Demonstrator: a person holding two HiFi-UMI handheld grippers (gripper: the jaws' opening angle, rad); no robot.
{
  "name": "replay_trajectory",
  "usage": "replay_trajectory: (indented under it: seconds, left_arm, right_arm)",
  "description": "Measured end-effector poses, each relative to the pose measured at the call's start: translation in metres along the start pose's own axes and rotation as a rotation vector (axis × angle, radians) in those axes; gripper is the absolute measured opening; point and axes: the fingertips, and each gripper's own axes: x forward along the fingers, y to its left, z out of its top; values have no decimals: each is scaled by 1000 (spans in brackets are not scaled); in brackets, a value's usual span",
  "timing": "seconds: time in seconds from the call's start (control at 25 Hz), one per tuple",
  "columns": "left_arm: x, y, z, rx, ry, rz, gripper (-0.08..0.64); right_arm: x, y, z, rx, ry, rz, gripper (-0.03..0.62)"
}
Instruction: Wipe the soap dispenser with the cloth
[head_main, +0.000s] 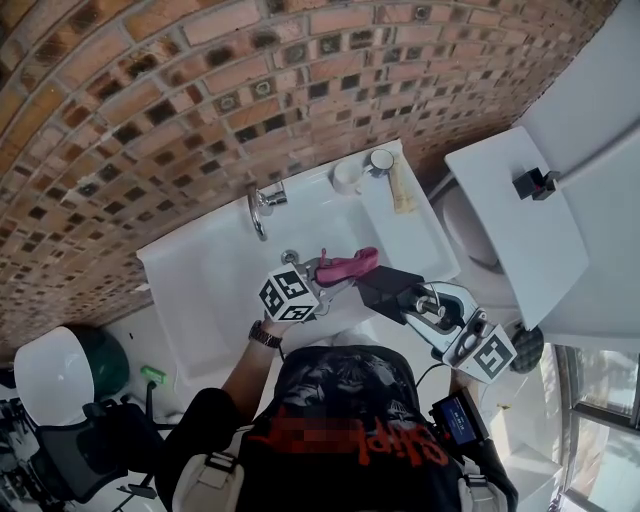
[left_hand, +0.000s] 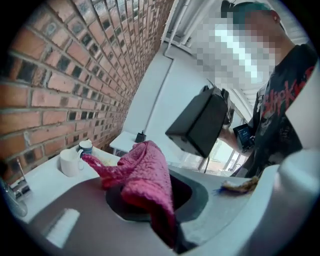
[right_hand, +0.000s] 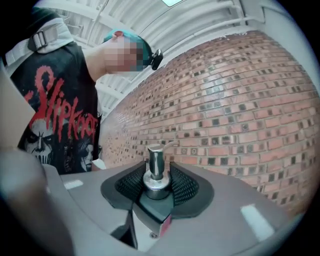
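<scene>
- Cloth (left_hand: 142, 175), pink and fuzzy, is clamped in the jaws of the left gripper (head_main: 322, 272). It is bunched up, with one tail poking out sideways and a fold hanging over the lower jaw.
- Soap dispenser (head_main: 385, 288), a black box with a silver pump (right_hand: 156, 162) on top, is gripped by the right gripper (right_hand: 156, 186). Its jaws stand fairly wide around the body, and the pump rises between the two ribbed pads (right_hand: 186, 187).
- Both grippers are held in the air above the front edge of the white sink (head_main: 215, 290).
- Cloth and dispenser are close together. The head view shows the cloth just beside the dispenser's top, and the left gripper view shows a thin gap between them.
- Tap (head_main: 262, 205) stands at the back of the sink, against the brick wall (head_main: 180, 100).
- White cup (head_main: 347, 176), a small lidded jar (head_main: 380, 160) and a yellowish sponge (head_main: 402, 188) sit on the sink's back corner, well apart from the grippers.
- White toilet (head_main: 520, 230) stands to the right of the sink.
- Person holding the grippers wears a black shirt (head_main: 335, 400) with red print and a watch (head_main: 264, 337) on the left wrist.
</scene>
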Motion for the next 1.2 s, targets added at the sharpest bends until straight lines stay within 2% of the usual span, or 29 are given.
replay_trajectory:
  seconds: [0.08,0.28,0.36,0.44,0.52,0.6,0.72,0.8,0.96,1.08,1.2]
  left_arm:
    - [6,-11,-9,-7,19,-43,49]
    - [37,-80,-6,58,31,-256,49]
    - [48,-105,5,61,2,-333,49]
    - [54,-117,24,35,-66,-368,49]
    - [56,-114,43,-15,-139,-353,49]
    - [57,-102,50,-35,-158,-306,49]
    - [61,-84,41,-38,-123,-226,49]
    - [66,-79,33,-48,-89,-221,49]
    - [57,-62,17,-54,-48,-155,49]
    - [58,-53,13,-69,-52,-131,49]
    - [56,-39,6,-83,-52,-94,49]
  right_arm:
    - [-4,-16,5,-7,-22,-73,150]
    - [-13,-52,-12,-32,38,-292,150]
    - [-10,-57,-30,-47,109,-338,149]
    - [-5,-57,-48,-45,178,-349,150]
    - [-1,-54,-60,-30,213,-345,150]
    - [0,-54,-61,-21,212,-347,149]
    - [-3,-56,-48,-1,167,-338,149]
    - [-14,-55,-42,1,154,-357,147]
    - [-7,-50,-33,21,125,-326,147]
    - [-7,-52,-29,26,122,-315,147]
    - [-5,-50,-17,24,60,-283,147]
